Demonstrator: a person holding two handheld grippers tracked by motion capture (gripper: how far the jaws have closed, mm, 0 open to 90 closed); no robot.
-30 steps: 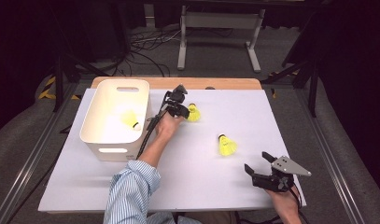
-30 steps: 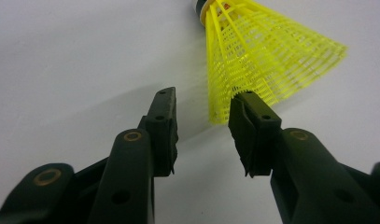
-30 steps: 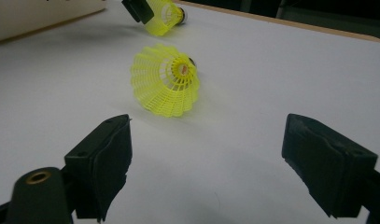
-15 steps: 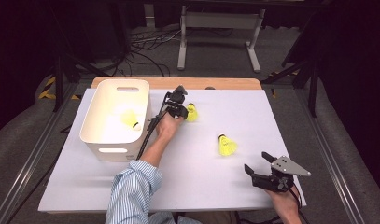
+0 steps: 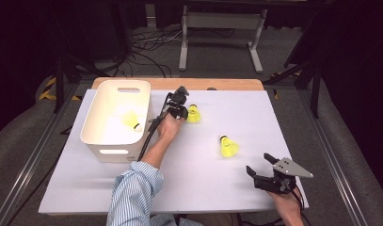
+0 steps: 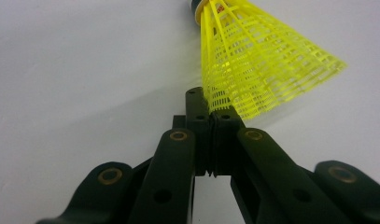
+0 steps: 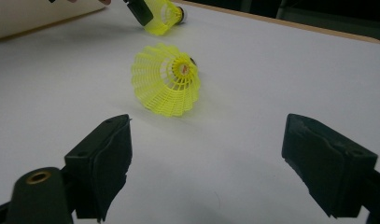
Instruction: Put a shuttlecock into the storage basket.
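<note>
**One shuttlecock binned, one pinched, one waiting**

Left claw (image 6: 210, 116) pressed together on the skirt edge of a yellow shuttlecock (image 6: 257, 60), jaws just closed on it, lying on the white surface (image 5: 255, 113) just right of the white bin (image 5: 97, 141). Inside the bin already: one shuttlecock (image 5: 131, 121). Left to do, by the look of it: lifting this one across, then the third shuttlecock (image 5: 228, 147) mid-surface. Right claw (image 5: 262, 168) spread wide, idle at the near right corner.

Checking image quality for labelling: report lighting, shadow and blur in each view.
High view: white table evenly lit, surroundings dark. Left gripper view: shuttlecock sharp, left gripper jaws close and soft, faint shadow beneath. Right gripper view: right gripper jaws blurred, second shuttlecock sharp.
</note>
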